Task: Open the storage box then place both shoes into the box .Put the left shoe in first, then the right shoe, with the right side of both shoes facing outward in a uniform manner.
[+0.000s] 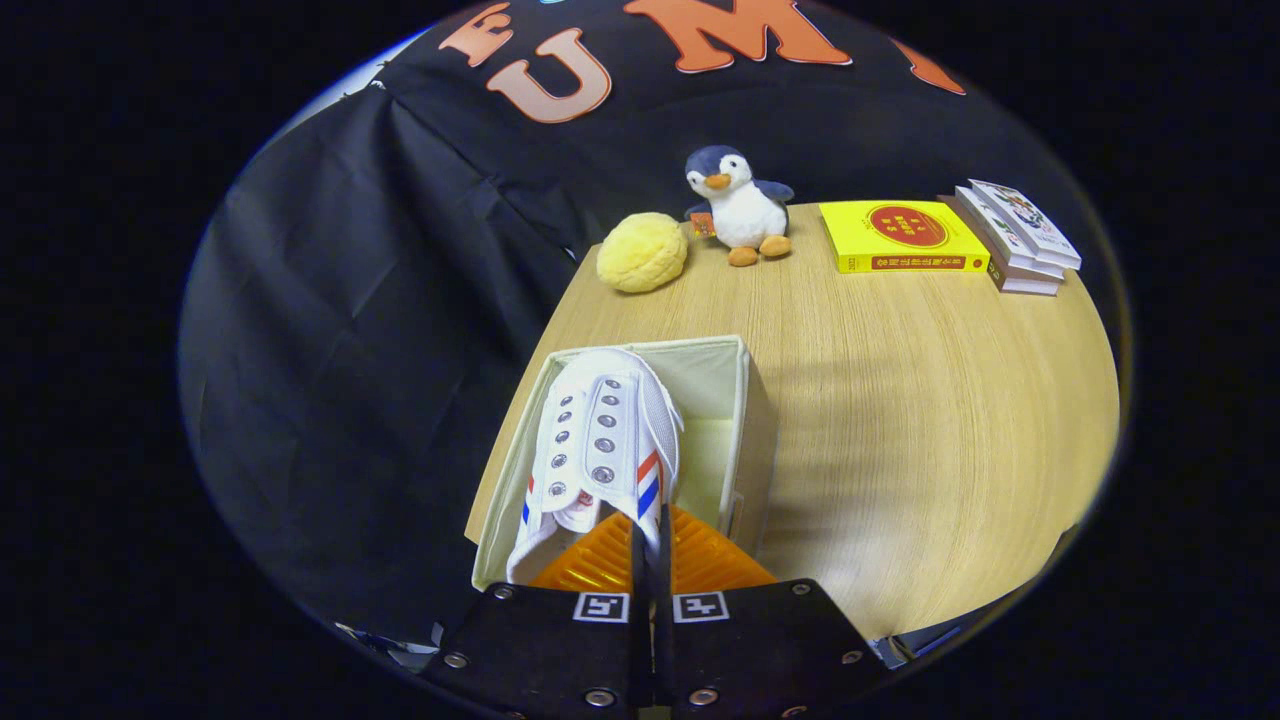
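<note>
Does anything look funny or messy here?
Nothing stands out. The gripper pinches a white shoe over the open box. The penguin, yellow ball and books sit tidily beyond.

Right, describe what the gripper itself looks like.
The gripper has two ribbed orange fingers on flat black blocks. Each block carries a small square black-and-white marker near the middle seam, and silver screws dot the blocks' corners.
</note>
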